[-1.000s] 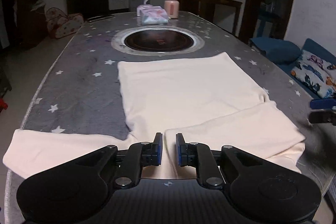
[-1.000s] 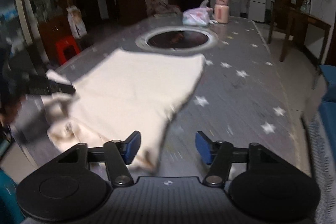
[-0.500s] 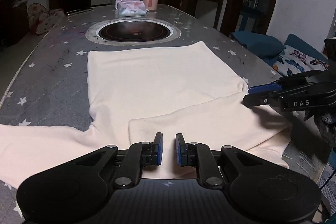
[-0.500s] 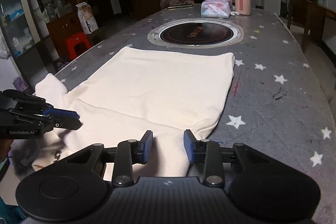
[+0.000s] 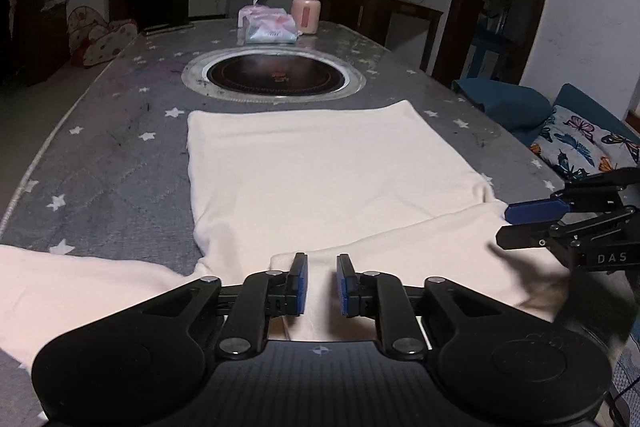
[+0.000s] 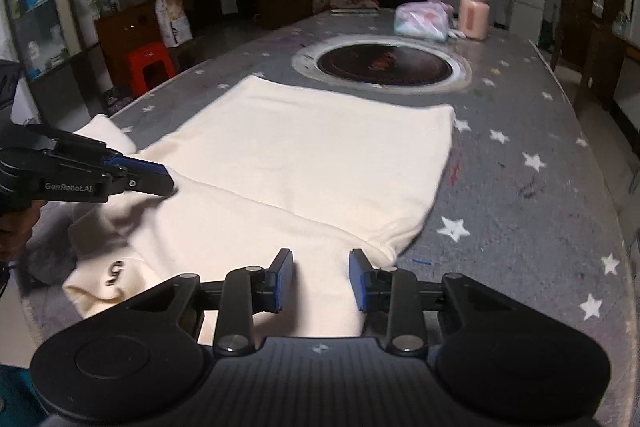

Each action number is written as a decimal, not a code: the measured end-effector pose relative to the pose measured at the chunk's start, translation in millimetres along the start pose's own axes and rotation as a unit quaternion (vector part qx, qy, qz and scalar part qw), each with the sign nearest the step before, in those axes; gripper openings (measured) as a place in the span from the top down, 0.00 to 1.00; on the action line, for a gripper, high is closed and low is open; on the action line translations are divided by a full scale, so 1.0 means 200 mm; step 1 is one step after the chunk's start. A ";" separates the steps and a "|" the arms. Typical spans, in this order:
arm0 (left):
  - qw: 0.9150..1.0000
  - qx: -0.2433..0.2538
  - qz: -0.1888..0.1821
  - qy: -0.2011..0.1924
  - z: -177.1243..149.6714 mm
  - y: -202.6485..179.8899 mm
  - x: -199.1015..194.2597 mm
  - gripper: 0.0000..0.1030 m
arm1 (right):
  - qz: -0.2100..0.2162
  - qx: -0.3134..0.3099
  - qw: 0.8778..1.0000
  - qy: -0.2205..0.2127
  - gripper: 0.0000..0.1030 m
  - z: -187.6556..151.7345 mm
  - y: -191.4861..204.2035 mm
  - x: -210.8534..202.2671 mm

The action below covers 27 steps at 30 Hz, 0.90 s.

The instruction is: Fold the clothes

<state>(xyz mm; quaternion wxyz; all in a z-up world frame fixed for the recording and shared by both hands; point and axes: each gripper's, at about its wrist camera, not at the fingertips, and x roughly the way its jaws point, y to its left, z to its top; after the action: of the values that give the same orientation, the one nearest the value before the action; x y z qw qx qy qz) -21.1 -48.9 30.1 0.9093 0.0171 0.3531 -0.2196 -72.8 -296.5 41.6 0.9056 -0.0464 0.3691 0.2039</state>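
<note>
Left wrist view first: the left hand-held gripper (image 5: 322, 285) sits low over the near edge of a cream sweater (image 5: 320, 171) that's spread flat on the grey star-print tabletop (image 5: 112, 179). Its jaws are only a narrow gap apart and opening right now, with a strip of the folded-over sleeve showing between the blue pads; I can't see the pads actually pinching it. One sleeve (image 5: 80, 279) trails off to the left along the near edge, the other is folded across the lower body of the sweater. The right hand-held gripper (image 5: 532, 223) pokes in from the right edge, its tips over the sweater's right side. Further back there's a round inset cooktop (image 5: 274, 77), a tissue pack (image 5: 268, 29) and a pink bottle (image 5: 306, 9) just beside it.

Right wrist view: the right hand-held gripper (image 6: 320, 283) hovers over the sweater's (image 6: 320, 155) near corner, jaws a bit wider than the other one, cloth visible in the gap but the pads not pressed on it as far as I can tell. The left hand-held gripper (image 6: 160, 179) comes in from the left, its tips at the fabric near the shoulder, and whether it touches is hard to call. A small dark logo (image 6: 114, 273) shows on the bunched bit at lower left. A red stool (image 6: 150, 65) stands on the floor beyond the tabletop (image 6: 540, 227).
</note>
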 end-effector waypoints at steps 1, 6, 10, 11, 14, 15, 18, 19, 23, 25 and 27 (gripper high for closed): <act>1.000 0.003 -0.002 -0.003 -0.01 -0.01 -0.02 0.79 | 0.008 -0.005 1.000 -0.001 0.70 0.00 0.03 -0.01; 0.999 0.031 -0.012 0.001 -0.09 -0.07 -0.08 0.79 | 0.043 -0.038 0.998 0.004 0.70 -0.03 0.18 -0.02; 0.999 0.045 -0.001 0.004 -0.14 -0.09 -0.08 0.79 | 0.054 -0.058 0.997 0.016 0.70 -0.06 0.27 0.03; 0.999 0.042 0.000 0.003 -0.14 -0.09 -0.10 0.78 | 0.053 -0.063 0.997 0.014 0.70 -0.05 0.28 0.03; 0.999 0.030 0.007 -0.010 -0.14 -0.06 -0.14 0.76 | 0.055 -0.068 0.996 0.003 0.70 -0.01 0.31 0.00; 1.000 0.020 0.011 -0.014 -0.14 -0.04 -0.16 0.76 | 0.058 -0.069 0.996 0.000 0.70 0.01 0.32 0.01; 0.999 -0.015 0.034 -0.024 -0.15 0.05 -0.21 0.75 | 0.071 -0.068 0.995 -0.002 0.70 0.04 0.35 0.04; 0.998 -0.027 0.048 -0.026 -0.16 0.08 -0.22 0.72 | 0.077 -0.067 0.995 0.000 0.70 0.04 0.36 0.06; 0.990 -0.079 0.113 -0.031 -0.17 0.27 -0.28 0.69 | 0.091 -0.079 0.992 0.024 0.68 0.04 0.41 0.15; 0.982 -0.106 0.154 -0.039 -0.18 0.37 -0.32 0.63 | 0.091 -0.085 0.992 0.025 0.66 0.04 0.43 0.15; 0.971 -0.130 0.193 -0.047 -0.19 0.47 -0.35 0.58 | 0.093 -0.083 0.992 0.021 0.65 0.05 0.44 0.14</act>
<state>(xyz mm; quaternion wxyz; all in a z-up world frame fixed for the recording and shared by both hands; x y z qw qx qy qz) -52.0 70.3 36.0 0.9446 -0.0438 0.3253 0.0074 -83.2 -204.7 36.0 0.8677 -0.0916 0.3724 0.3162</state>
